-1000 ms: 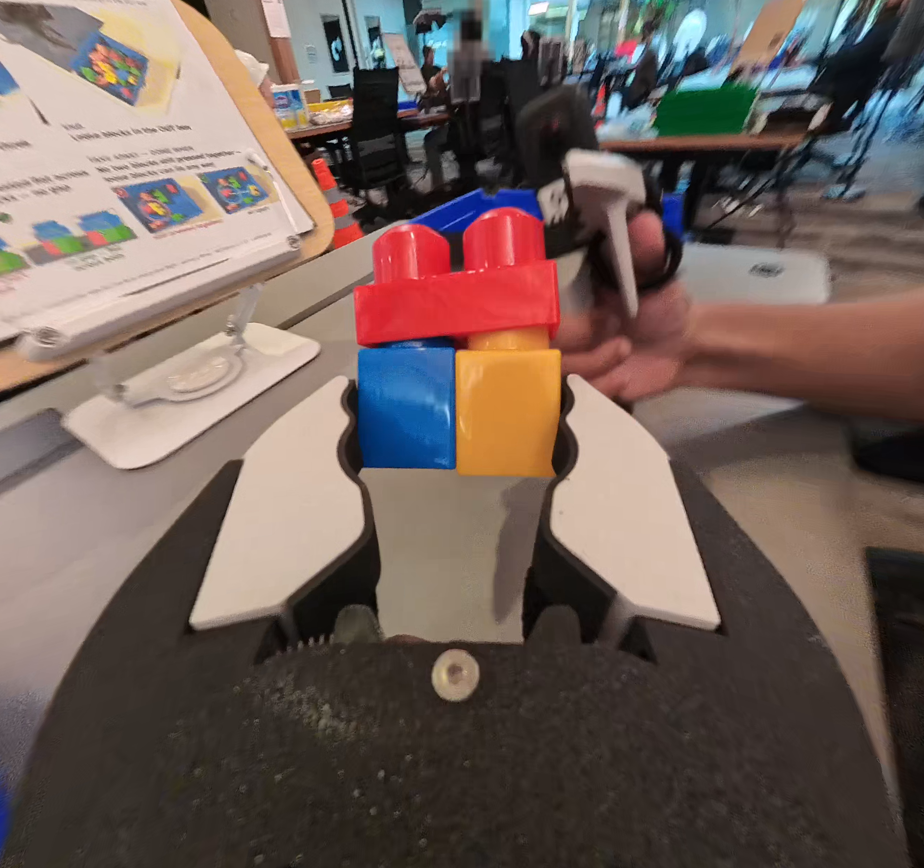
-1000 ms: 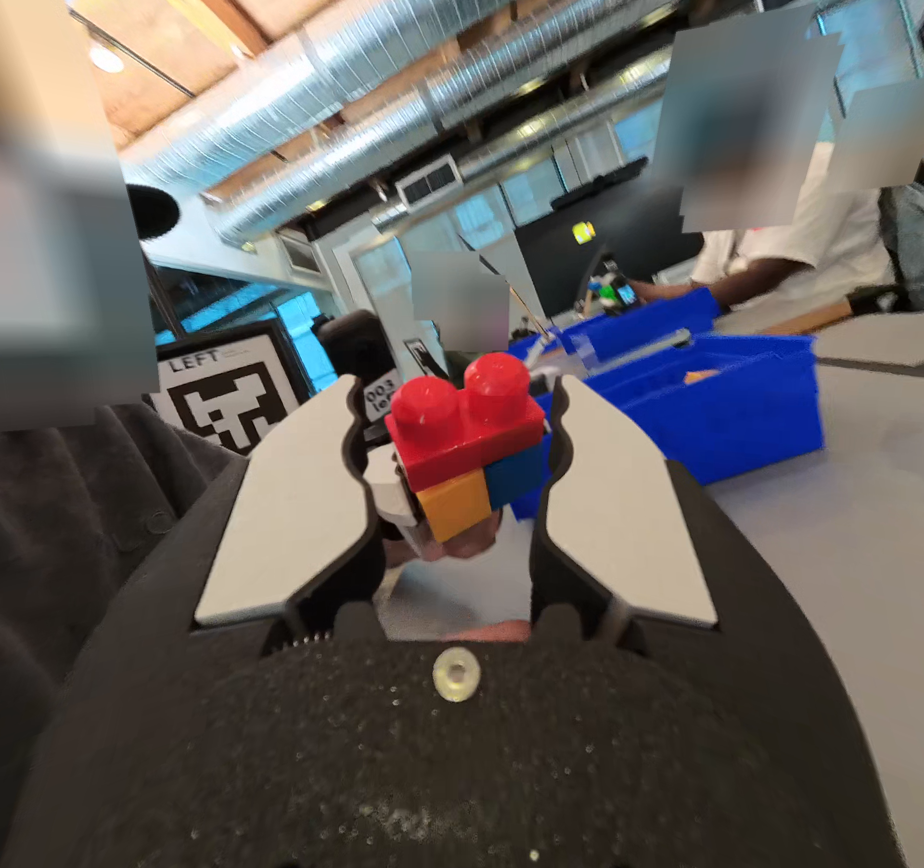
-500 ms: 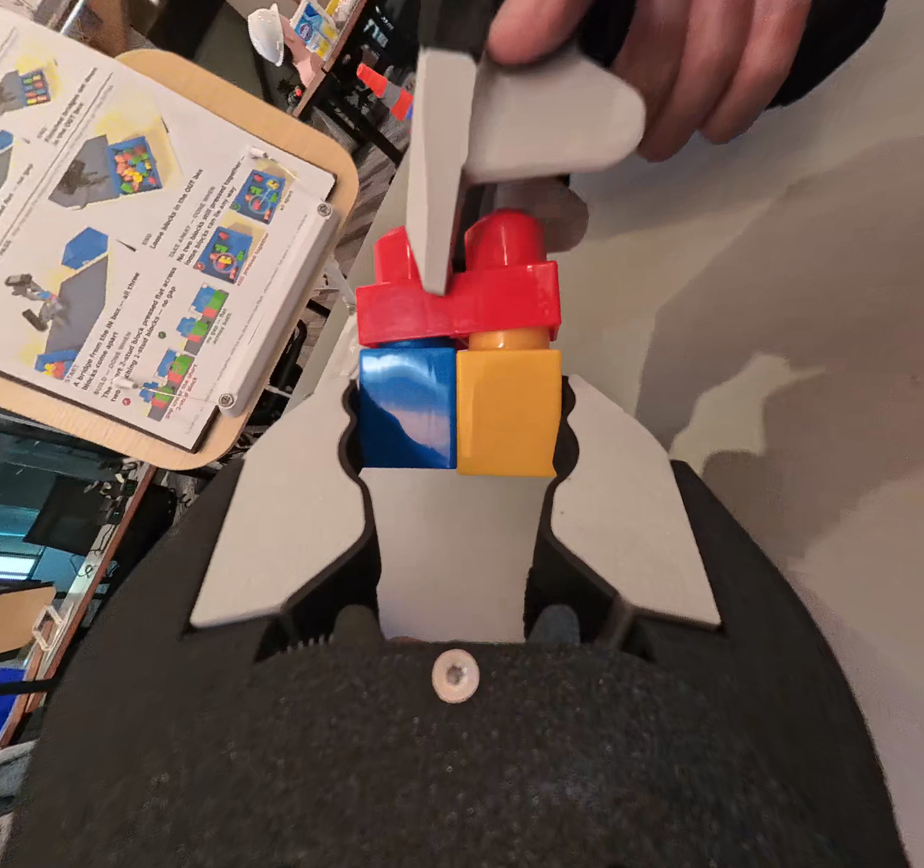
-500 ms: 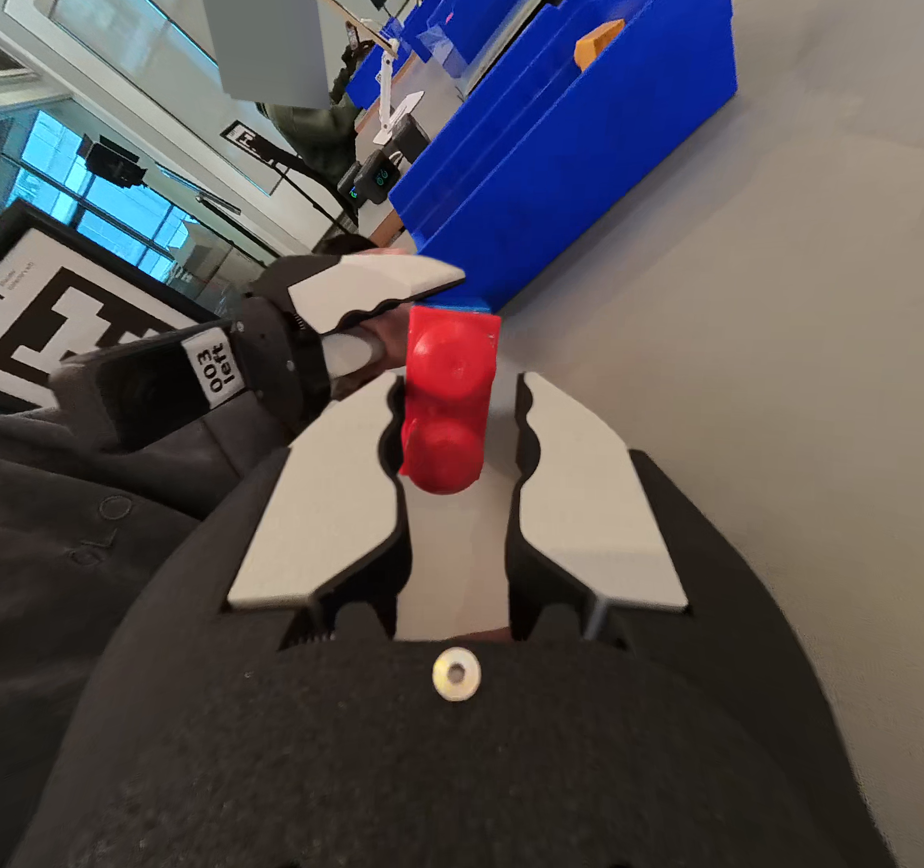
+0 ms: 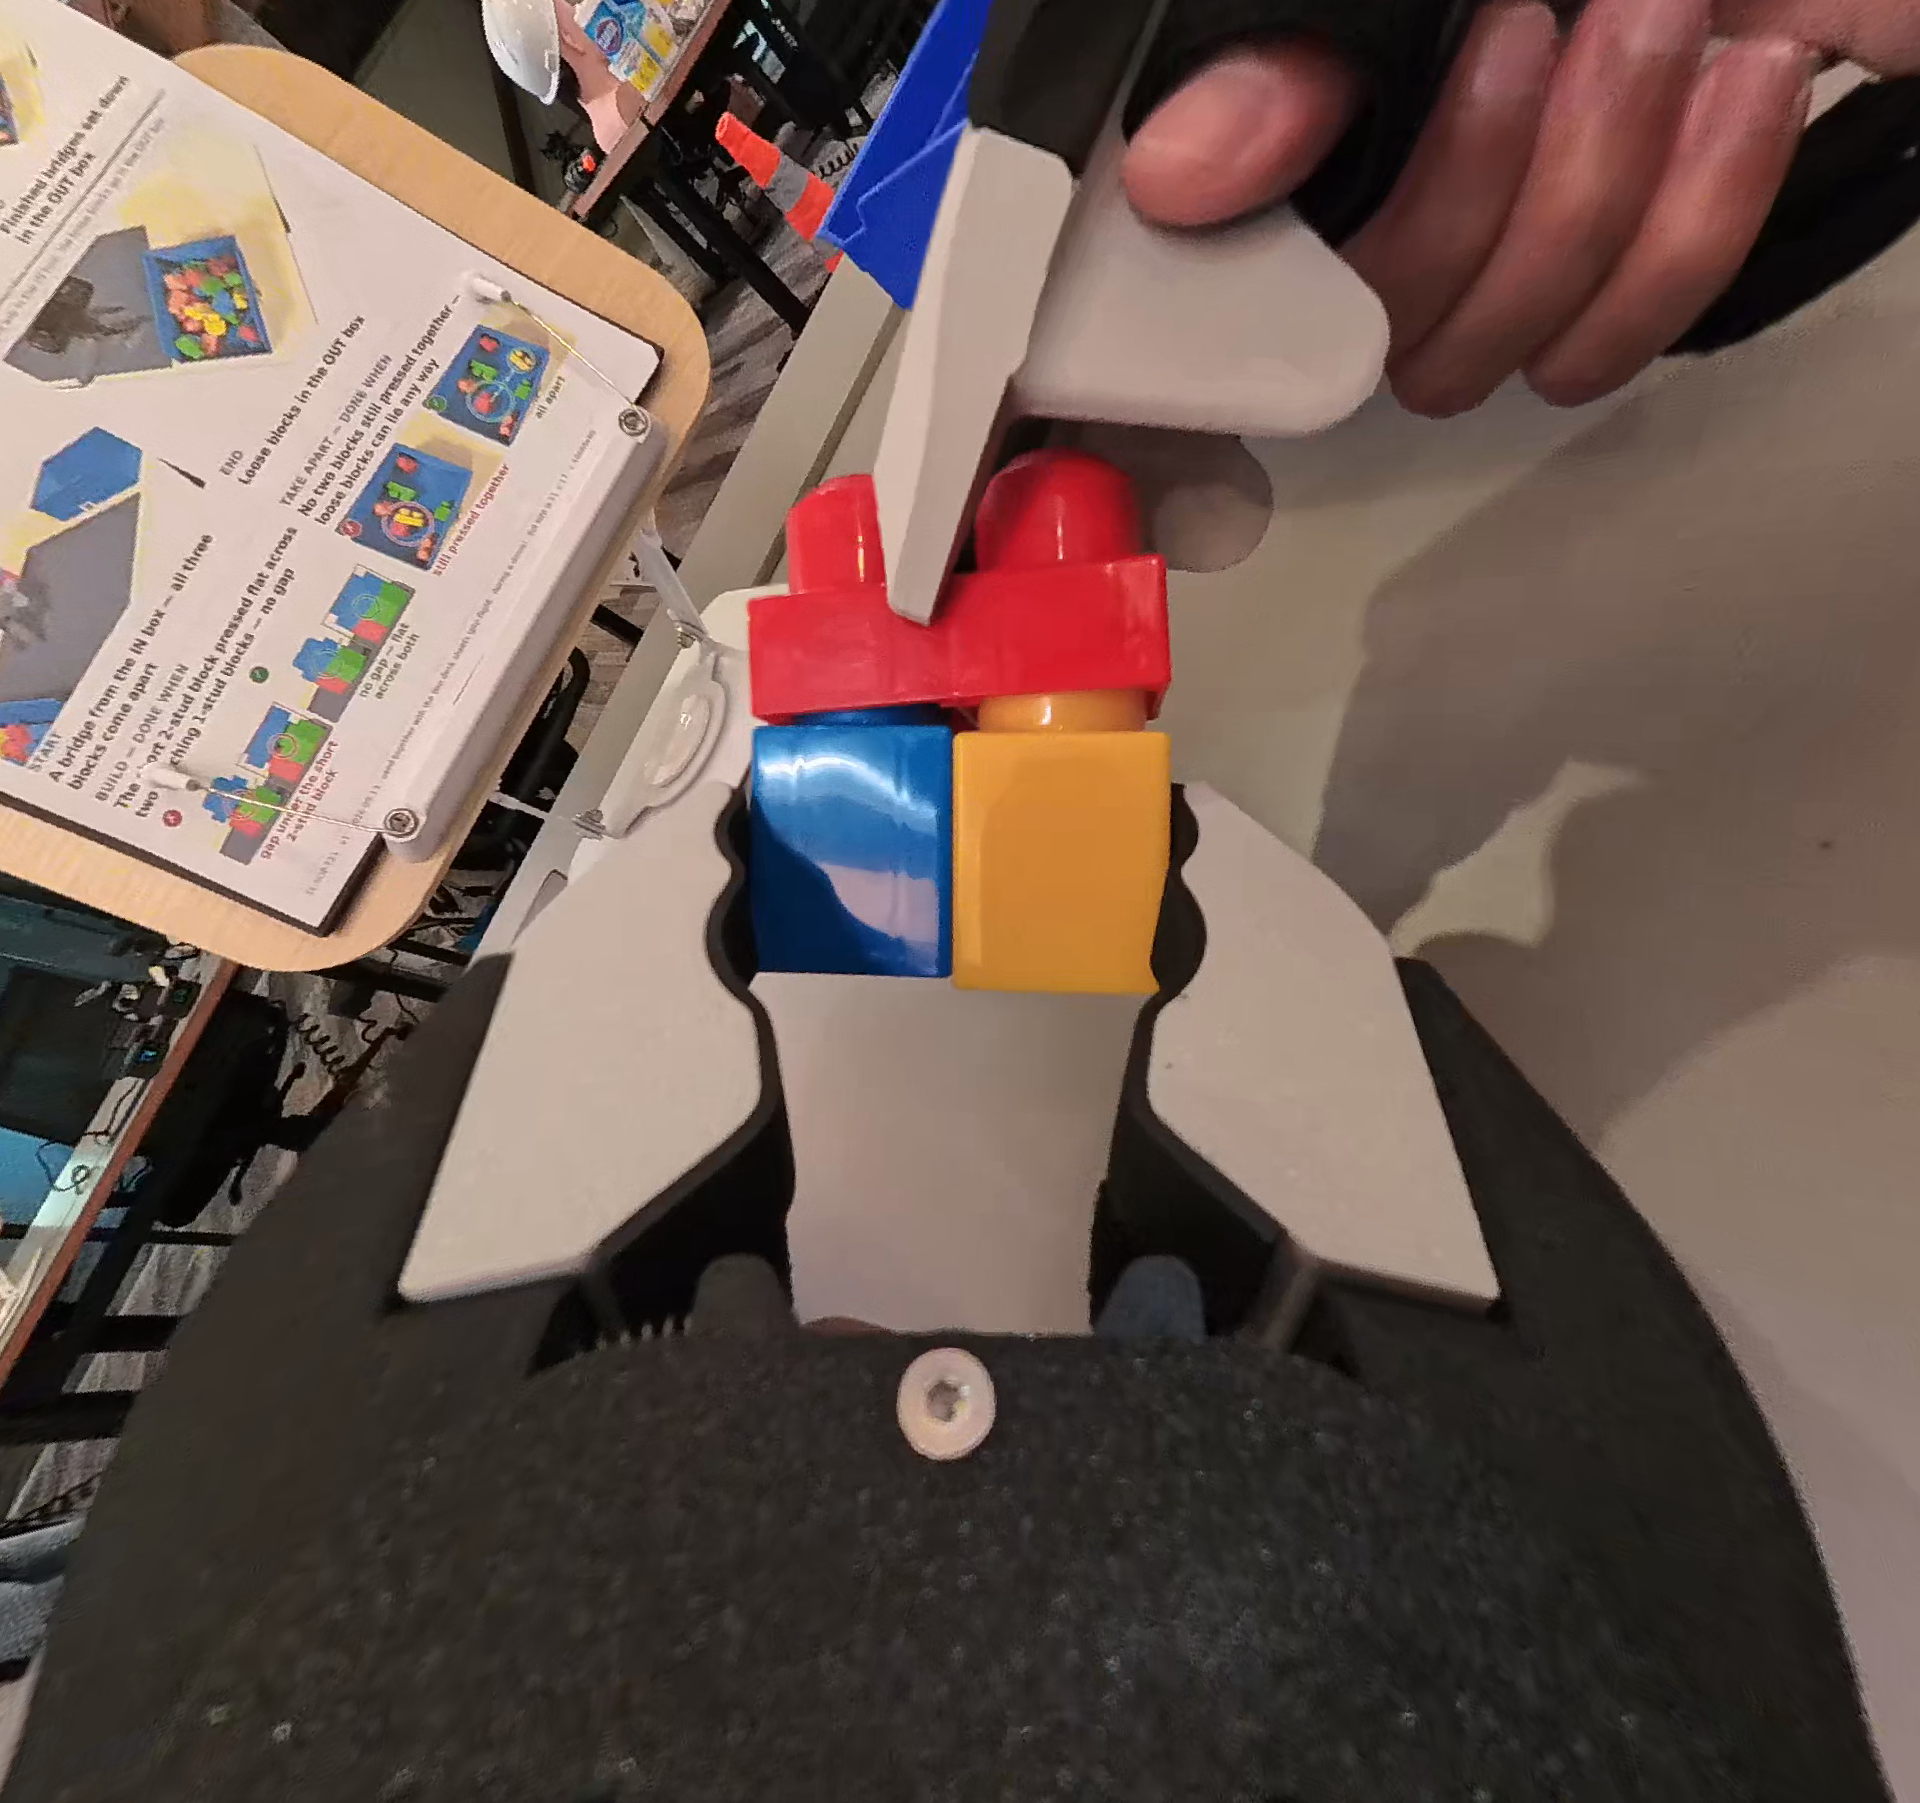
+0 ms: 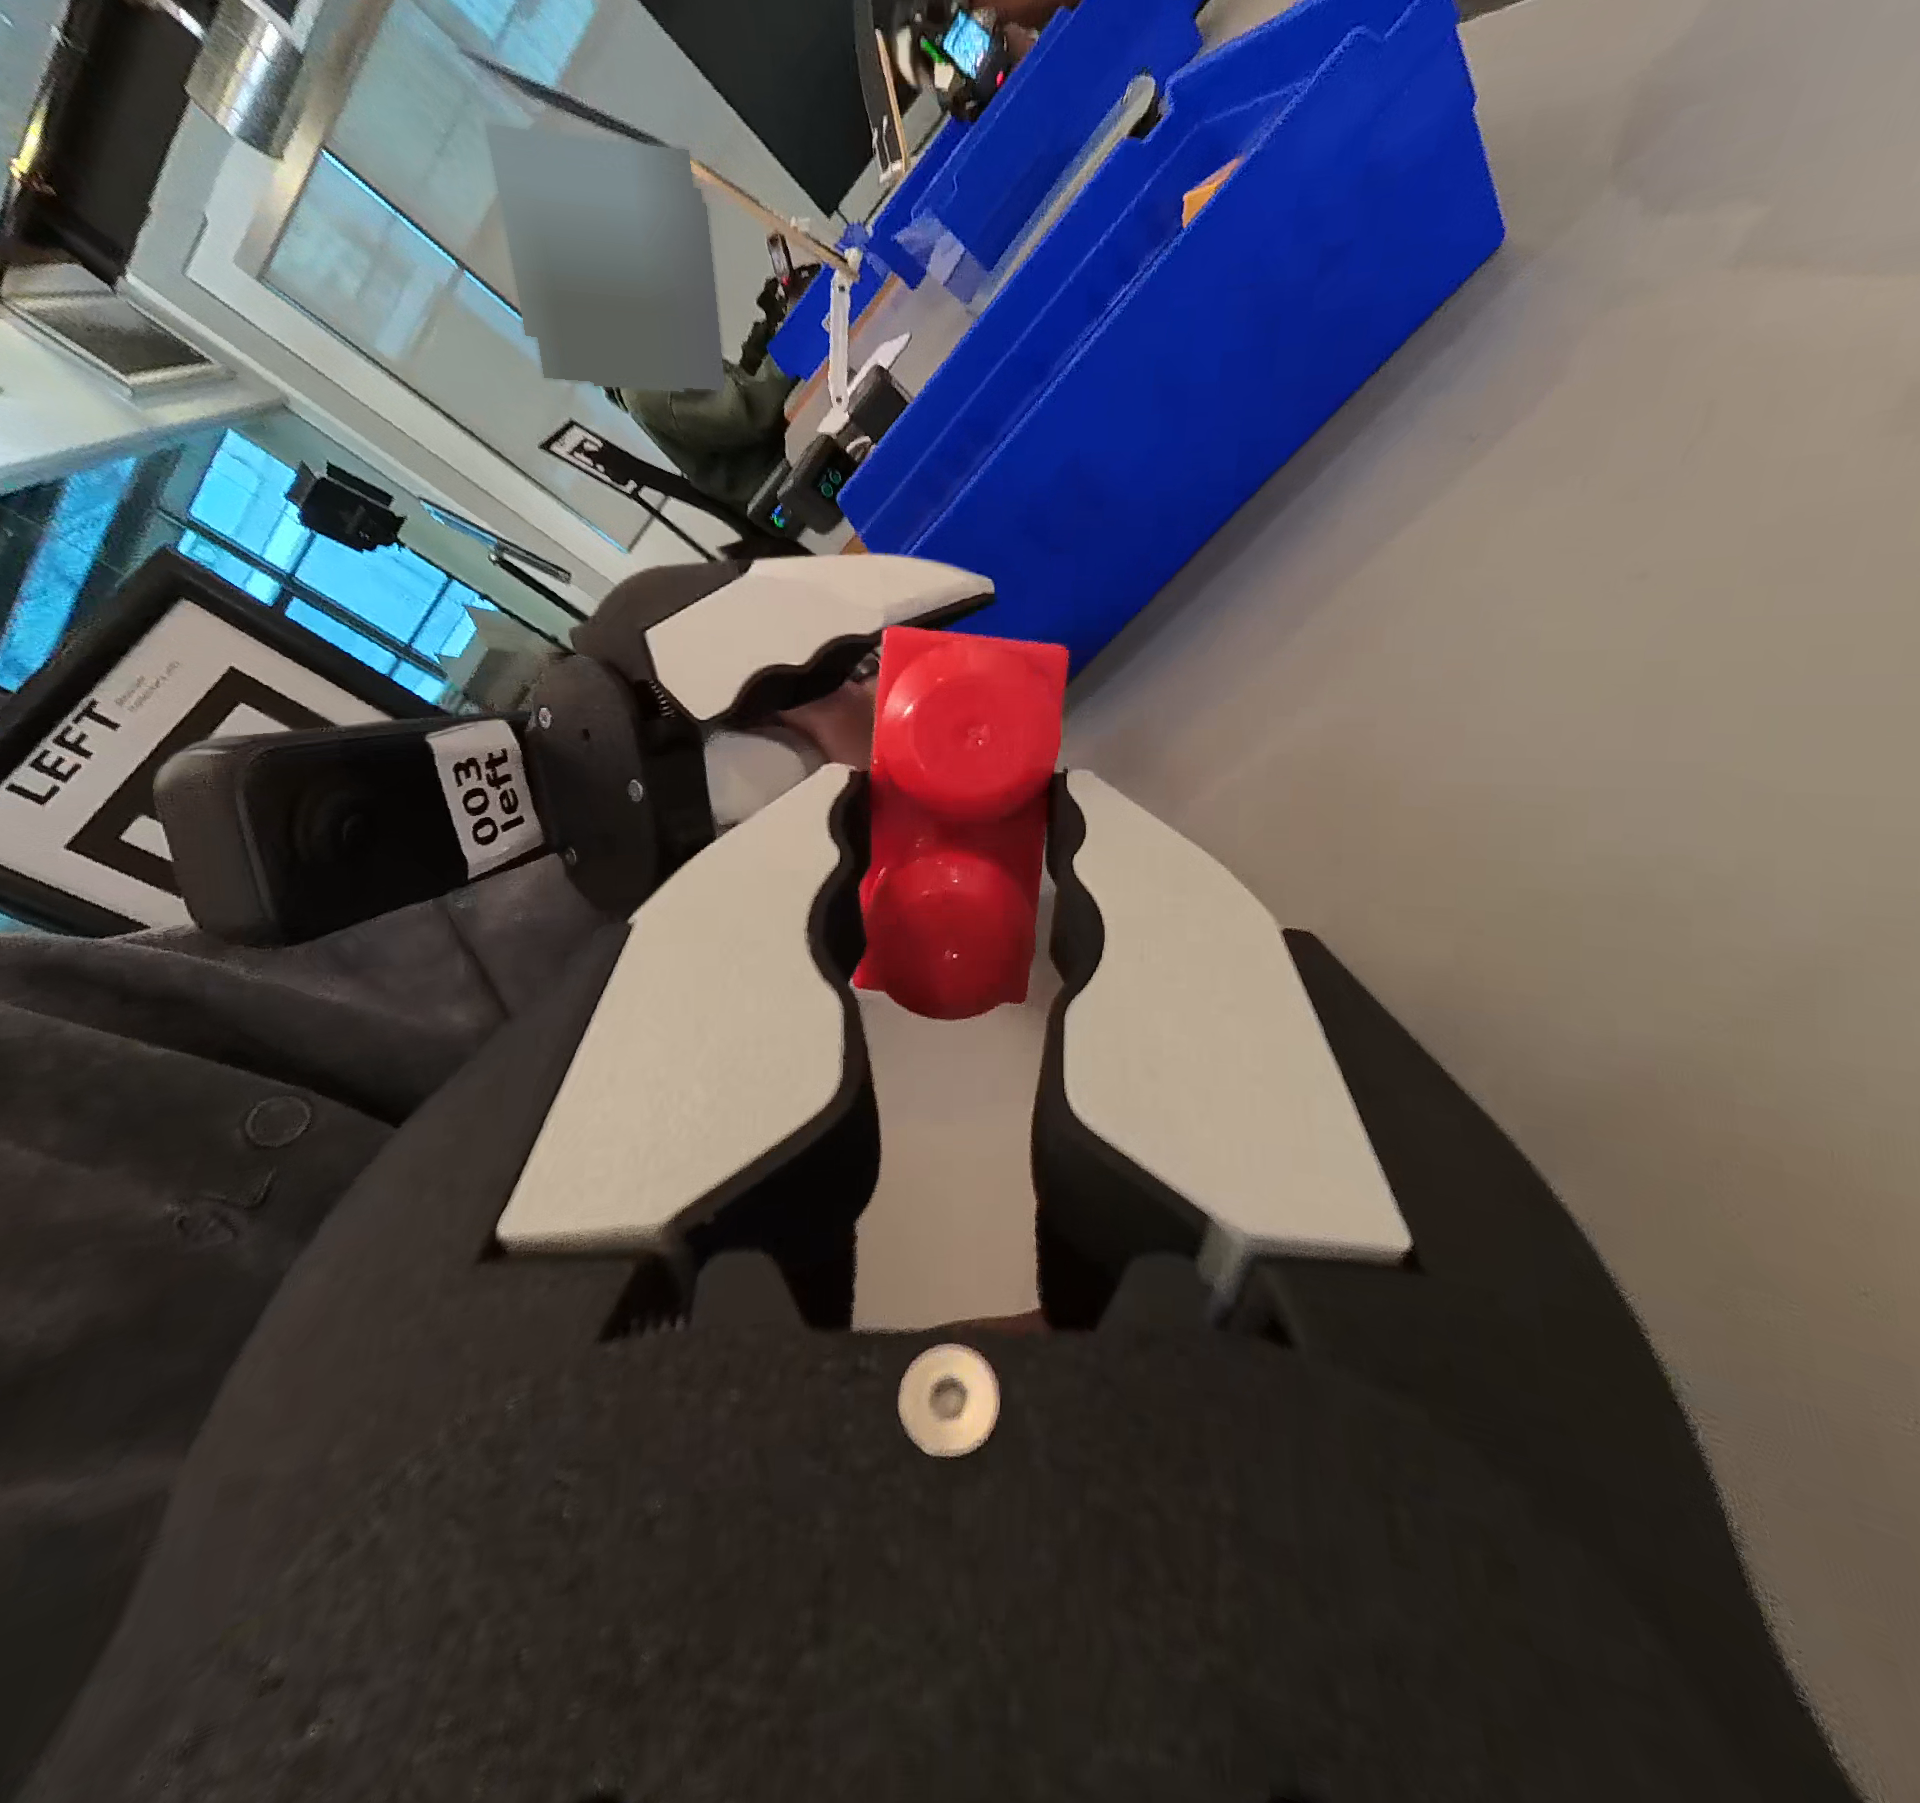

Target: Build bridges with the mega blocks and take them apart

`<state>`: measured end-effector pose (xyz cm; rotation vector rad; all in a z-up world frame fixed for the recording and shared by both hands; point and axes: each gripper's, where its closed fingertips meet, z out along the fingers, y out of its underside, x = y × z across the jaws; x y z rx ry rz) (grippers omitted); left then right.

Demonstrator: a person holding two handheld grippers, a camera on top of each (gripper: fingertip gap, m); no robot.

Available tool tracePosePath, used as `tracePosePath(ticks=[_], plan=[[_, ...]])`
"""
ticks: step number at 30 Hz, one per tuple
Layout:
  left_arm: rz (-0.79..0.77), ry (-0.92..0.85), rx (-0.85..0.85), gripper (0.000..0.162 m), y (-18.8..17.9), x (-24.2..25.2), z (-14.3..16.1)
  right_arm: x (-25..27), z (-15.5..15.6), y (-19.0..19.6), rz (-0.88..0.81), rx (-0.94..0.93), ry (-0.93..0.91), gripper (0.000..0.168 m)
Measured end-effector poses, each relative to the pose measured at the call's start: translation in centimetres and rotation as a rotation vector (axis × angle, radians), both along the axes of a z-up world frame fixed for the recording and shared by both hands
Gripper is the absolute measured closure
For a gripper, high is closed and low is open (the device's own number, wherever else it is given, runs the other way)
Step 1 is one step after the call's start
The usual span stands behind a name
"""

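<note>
Tongs left [image 5: 956, 880]: pinching blue block [image 5: 847, 849] and yellow block [image 5: 1055, 860] | tongs right [image 6: 951, 849]: pinching red block [image 6: 961, 818]

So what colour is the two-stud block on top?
Red block; clearest in the left wrist view.

We count three blocks, all joined in one small bridge: one red block [image 5: 956, 647] with two studs on top, one blue block [image 5: 847, 849] and one yellow block [image 5: 1055, 860] side by side beneath it. We count two grippers: the left gripper [image 5: 956, 870] and the right gripper [image 6: 951, 880]. We see two blue bins [image 6: 1195, 423] near the table's far edge, one orange piece [image 6: 1210, 190] in the nearer bin, one instruction sheet [image 5: 260, 465] on one wooden board, and one traffic cone [image 5: 764, 169].
</note>
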<state>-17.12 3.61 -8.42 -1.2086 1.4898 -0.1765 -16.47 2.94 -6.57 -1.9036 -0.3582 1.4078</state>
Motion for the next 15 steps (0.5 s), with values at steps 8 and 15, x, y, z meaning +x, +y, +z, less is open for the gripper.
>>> tracePosePath(ticks=[8,15], plan=[[0.017,0.020,-0.016,0.088,0.41,0.18,-0.88,0.10,-0.94,0.39,-0.032,-0.010,0.037,0.135],[0.019,0.000,-0.046,0.088,0.66,0.12,-0.63,-0.29,-0.86,0.97,-0.043,-0.003,0.108,0.135]])
